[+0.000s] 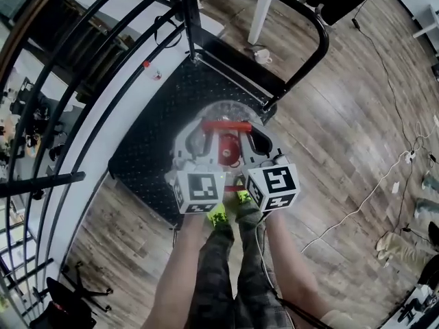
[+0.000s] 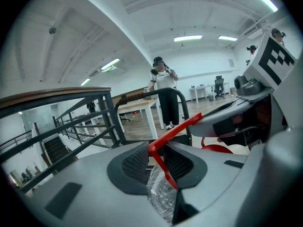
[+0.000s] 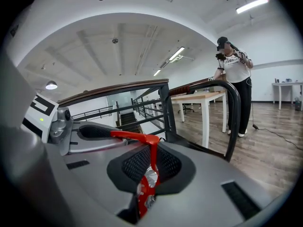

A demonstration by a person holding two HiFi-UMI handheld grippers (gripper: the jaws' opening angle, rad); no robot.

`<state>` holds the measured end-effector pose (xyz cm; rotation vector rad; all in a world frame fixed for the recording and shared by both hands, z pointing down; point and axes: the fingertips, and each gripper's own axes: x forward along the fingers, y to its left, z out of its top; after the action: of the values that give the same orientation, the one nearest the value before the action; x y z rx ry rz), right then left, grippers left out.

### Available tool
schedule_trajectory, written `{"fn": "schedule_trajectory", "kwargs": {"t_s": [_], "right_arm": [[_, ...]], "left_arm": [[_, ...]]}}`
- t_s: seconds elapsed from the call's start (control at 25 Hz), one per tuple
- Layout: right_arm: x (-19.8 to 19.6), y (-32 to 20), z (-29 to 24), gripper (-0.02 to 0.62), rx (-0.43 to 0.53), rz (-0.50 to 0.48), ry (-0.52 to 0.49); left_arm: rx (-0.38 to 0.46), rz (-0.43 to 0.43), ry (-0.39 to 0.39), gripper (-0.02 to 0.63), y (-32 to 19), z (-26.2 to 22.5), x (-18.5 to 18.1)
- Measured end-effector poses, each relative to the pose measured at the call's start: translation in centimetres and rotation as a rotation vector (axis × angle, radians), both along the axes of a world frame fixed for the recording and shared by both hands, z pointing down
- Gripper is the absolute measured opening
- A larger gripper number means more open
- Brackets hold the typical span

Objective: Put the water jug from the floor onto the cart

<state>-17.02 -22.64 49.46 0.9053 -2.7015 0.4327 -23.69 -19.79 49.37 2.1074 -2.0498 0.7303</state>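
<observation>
The water jug is clear, with a red cap and a red handle. It hangs over the black studded deck of the cart. My left gripper is shut on the jug's clear shoulder beside the handle's end. My right gripper is shut on the other end of the red handle. Both grippers face each other closely across the jug's top. Whether the jug's base touches the deck is hidden.
The cart's black push bar arches over its far end. A dark stair railing runs along the left. A white table leg stands beyond the cart, and a person stands there. A cable lies on the wooden floor at right.
</observation>
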Motion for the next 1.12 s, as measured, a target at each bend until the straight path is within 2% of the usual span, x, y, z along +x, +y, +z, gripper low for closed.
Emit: {"fn": "schedule_trajectory", "kwargs": {"t_s": [0.56,0.84,1.12], "right_arm": [[-5.6,-3.6,-1.2,0.029,-0.039,-0.155,0.001],[-7.2,-4.7,0.8,0.029,-0.073,-0.18,0.009],[-8.8,-6.8,1.2,0.029,-0.083,-0.202,0.008]], "left_arm": [[-0.015,-0.177,0.01,0.098,-2.4,-1.3,-5.0],[-0.06,-0.2,0.024,0.098,-3.4,0.7,-6.5],[-0.064,-0.225,0.033,0.098,-5.4,1.0,-8.0]]}}
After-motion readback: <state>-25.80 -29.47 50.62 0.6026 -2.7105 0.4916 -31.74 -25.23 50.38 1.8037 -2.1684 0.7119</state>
